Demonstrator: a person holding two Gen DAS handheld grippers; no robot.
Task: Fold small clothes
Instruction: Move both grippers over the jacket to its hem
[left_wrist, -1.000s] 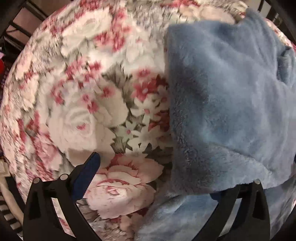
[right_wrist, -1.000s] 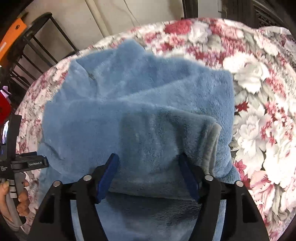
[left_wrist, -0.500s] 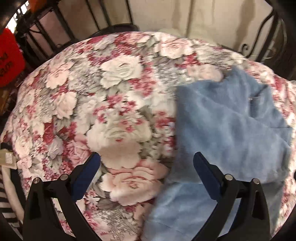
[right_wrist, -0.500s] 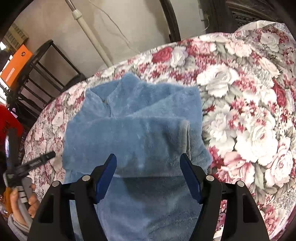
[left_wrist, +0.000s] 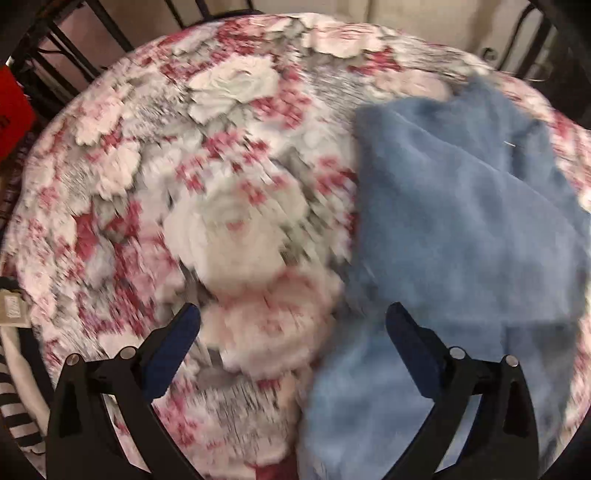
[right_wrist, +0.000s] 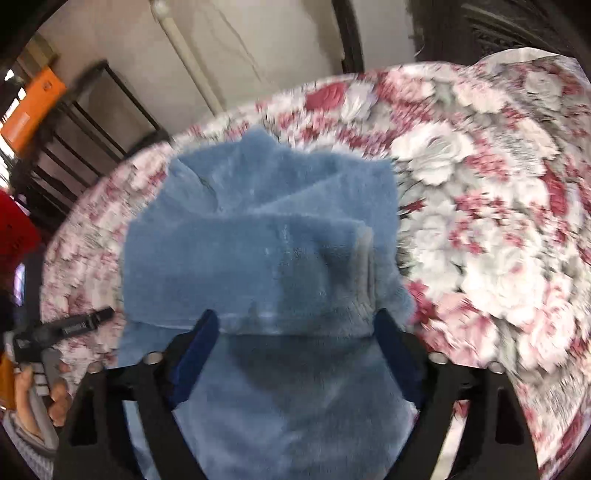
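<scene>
We are opening the right claw wide above the folded blue fleece garment; left claw is hovering wide, empty.

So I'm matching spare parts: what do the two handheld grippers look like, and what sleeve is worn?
Both the left gripper and right gripper have black angular frames, silver round fasteners and dark blue pads. The left one carries small unreadable white lettering. A grey-and-white striped sleeve shows.

**Floral surface, one garment on it**

I am looking down at a rounded surface covered by a floral blanket, pink and white roses on grey. A blue fleece garment is lying directly on it, partly folded, with one layer crossing over the rest.
</scene>
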